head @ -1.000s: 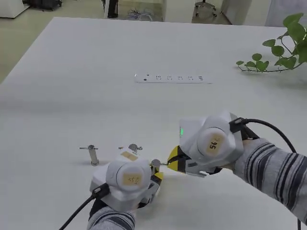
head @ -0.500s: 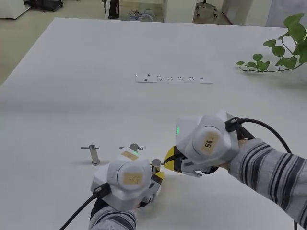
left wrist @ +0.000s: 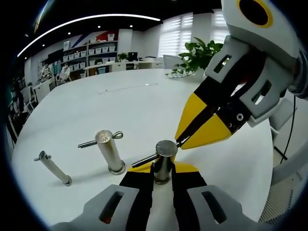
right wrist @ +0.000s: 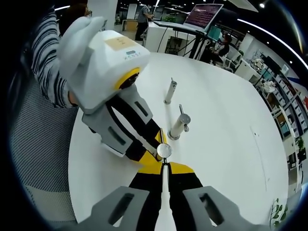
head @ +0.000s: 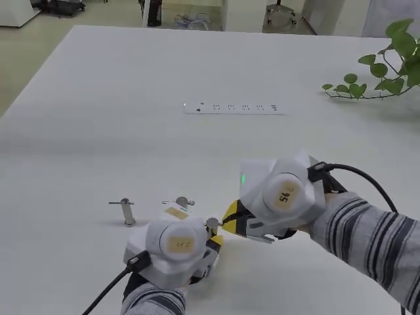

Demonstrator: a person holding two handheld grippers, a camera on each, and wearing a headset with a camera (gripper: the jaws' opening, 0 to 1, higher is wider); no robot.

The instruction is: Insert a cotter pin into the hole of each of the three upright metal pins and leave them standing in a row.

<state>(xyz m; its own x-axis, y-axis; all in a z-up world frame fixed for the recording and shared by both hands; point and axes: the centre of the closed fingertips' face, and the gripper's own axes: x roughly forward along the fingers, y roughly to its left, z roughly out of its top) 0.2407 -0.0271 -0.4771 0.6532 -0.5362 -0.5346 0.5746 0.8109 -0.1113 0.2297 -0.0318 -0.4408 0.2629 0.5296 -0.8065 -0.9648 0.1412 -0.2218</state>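
Left gripper view: 3 pins (left wrist: 163, 163) (left wrist: 109, 153) (left wrist: 55, 168) (w/ 3 cotters (left wrist: 142, 160) (left wrist: 86, 143) (left wrist: 36, 158)).

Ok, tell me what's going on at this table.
A person works with two grippers. The left gripper clamps a metal pin upright on the table, and the right gripper holds a cotter pin that is through its hole. Two more pins stand beside it, each already carrying a cotter pin.

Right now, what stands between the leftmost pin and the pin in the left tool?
The middle pin, cotter pin through it, in the left gripper view.
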